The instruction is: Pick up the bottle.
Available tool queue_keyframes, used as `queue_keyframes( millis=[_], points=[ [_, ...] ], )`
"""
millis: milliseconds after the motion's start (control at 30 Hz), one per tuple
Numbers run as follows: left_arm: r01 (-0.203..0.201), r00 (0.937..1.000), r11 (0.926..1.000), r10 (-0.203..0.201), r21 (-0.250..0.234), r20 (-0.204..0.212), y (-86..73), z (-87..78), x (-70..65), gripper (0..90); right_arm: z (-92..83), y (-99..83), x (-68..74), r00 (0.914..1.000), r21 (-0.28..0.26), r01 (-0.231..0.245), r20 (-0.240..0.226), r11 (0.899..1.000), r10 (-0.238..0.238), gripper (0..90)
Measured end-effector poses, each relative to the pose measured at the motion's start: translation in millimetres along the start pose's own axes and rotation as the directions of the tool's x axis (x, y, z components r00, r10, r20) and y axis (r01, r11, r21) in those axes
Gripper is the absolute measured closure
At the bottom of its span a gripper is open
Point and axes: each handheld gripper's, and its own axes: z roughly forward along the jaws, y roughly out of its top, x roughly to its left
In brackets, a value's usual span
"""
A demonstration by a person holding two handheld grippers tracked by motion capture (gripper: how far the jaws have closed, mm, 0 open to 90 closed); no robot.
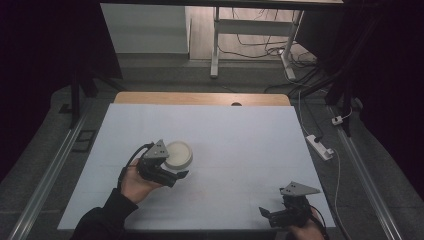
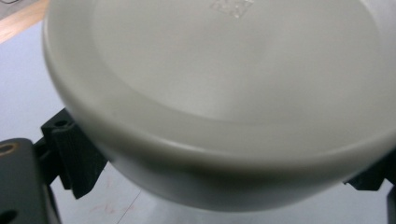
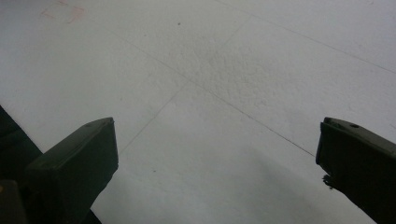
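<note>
A: Nearest the person, right gripper (image 1: pixel 272 214): jaws spread wide over bare white table (image 1: pixel 240 150), holding nothing.
B: Farther, mid-left?
A: Left gripper (image 1: pixel 181 174) clamps the white bowl (image 1: pixel 178 154) across its width; round, no long axis, its mouth facing the gripper's camera.

Lab-like recording space: white-covered table (image 1: pixel 240 130), floor rails (image 1: pixel 47 175), loose cables (image 1: pixel 260 47), power strip (image 1: pixel 320 146).
</note>
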Motion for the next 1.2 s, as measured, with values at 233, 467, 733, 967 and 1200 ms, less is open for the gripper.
queue_keyframes(
  millis=[233,467,733,967,1200],
  points=[
    [-0.017,0.9993,0.9998,0.017,-0.014,0.032,14.3,1.7,-5.6,7.4,0.0,0.0,-0.1,1.0,-0.002,-0.002,0.001,1.0,0.002,0.0],
    [-0.035,0.9973,0.9991,0.036,-0.025,0.064,27.1,3.4,-12.6,7.4,0.0,-0.1,-0.2,1.0,-0.002,0.002,0.0,1.0,-0.002,0.0],
    [-0.057,0.9936,0.9978,0.06,-0.034,0.096,38.0,5.7,-22.3,7.4,0.0,0.0,-0.1,1.0,-0.001,0.001,-0.001,1.0,-0.001,0.0],
    [-0.067,0.9896,0.9976,0.068,-0.018,0.127,41.6,10.0,-27.9,7.4,-0.1,-0.1,-0.2,1.0,-0.002,0.002,-0.001,1.0,-0.002,0.0],
    [-0.067,0.9881,0.9977,0.068,-0.012,0.138,42.1,13.5,-30.4,7.4,-0.2,-0.1,-0.2,1.0,-0.002,0.003,-0.002,1.0,-0.003,0.0]
  ],
)
